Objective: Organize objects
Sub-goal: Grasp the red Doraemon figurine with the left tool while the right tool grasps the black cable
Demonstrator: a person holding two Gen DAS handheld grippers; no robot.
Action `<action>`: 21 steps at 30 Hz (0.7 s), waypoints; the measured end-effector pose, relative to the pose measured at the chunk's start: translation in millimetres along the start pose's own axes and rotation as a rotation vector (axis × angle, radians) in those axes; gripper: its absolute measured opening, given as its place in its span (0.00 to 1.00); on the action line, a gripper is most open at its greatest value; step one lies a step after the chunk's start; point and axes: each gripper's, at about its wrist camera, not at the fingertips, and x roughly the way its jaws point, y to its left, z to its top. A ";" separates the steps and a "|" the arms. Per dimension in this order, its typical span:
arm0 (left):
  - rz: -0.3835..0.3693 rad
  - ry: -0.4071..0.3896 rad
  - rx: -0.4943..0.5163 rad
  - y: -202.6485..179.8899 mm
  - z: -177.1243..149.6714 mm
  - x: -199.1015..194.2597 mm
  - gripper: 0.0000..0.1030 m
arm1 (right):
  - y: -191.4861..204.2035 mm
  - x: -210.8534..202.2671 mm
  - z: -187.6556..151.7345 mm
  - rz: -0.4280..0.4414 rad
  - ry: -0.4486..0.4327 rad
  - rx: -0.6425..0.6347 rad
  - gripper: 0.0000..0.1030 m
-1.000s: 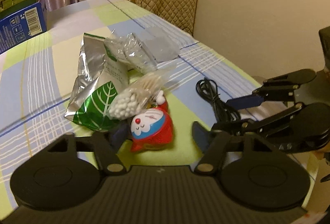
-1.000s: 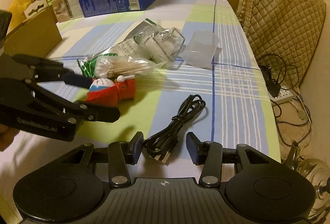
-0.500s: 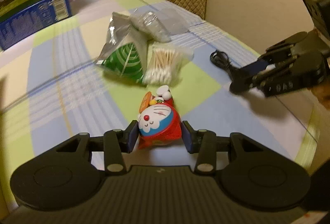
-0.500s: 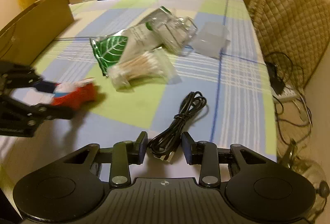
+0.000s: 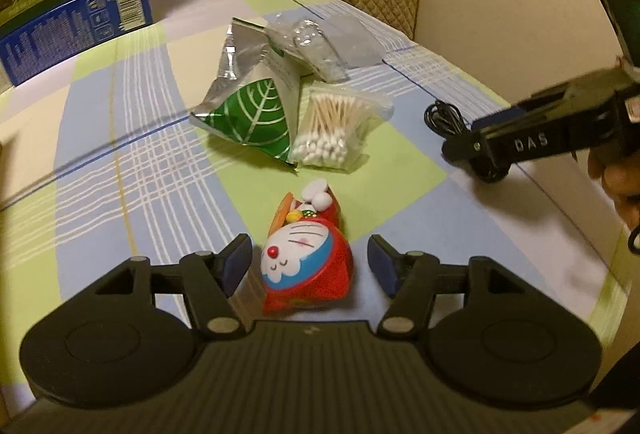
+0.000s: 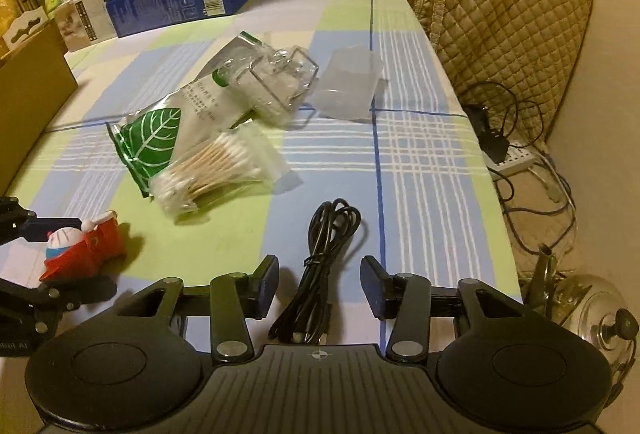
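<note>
A red Doraemon toy [image 5: 308,266] lies on the checked tablecloth between the open fingers of my left gripper [image 5: 310,264]; neither finger touches it. It also shows in the right wrist view [image 6: 82,248]. A coiled black cable [image 6: 320,266] lies between the open fingers of my right gripper [image 6: 320,284], untouched; in the left wrist view the cable [image 5: 444,116] lies beside that gripper [image 5: 480,150]. A bag of cotton swabs [image 5: 332,134], a green leaf foil pouch [image 5: 252,114] and clear plastic bags [image 5: 312,46] lie mid-table.
A blue carton [image 6: 184,0] with a milk box on top stands at the far end. A brown cardboard box [image 6: 28,98] is at the left edge. A quilted chair back [image 6: 504,6] and floor cables [image 6: 520,162] are beyond the table's right edge.
My left gripper has opened, leaving the Doraemon toy on the cloth nearer the front. My right gripper's fingers have spread wider around the cable.
</note>
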 end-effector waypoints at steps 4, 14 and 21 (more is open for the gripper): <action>0.019 0.011 0.051 -2.8 -1.2 2.0 0.40 | 0.6 0.7 -2.0 -0.009 -0.013 0.000 0.41; 0.011 0.022 0.064 -3.6 -6.1 -4.5 0.39 | 3.6 1.1 0.1 -0.013 -0.012 -0.018 0.12; 0.000 0.023 0.041 -1.3 -9.5 -12.1 0.39 | 7.9 -8.2 -4.1 0.001 -0.019 -0.037 0.11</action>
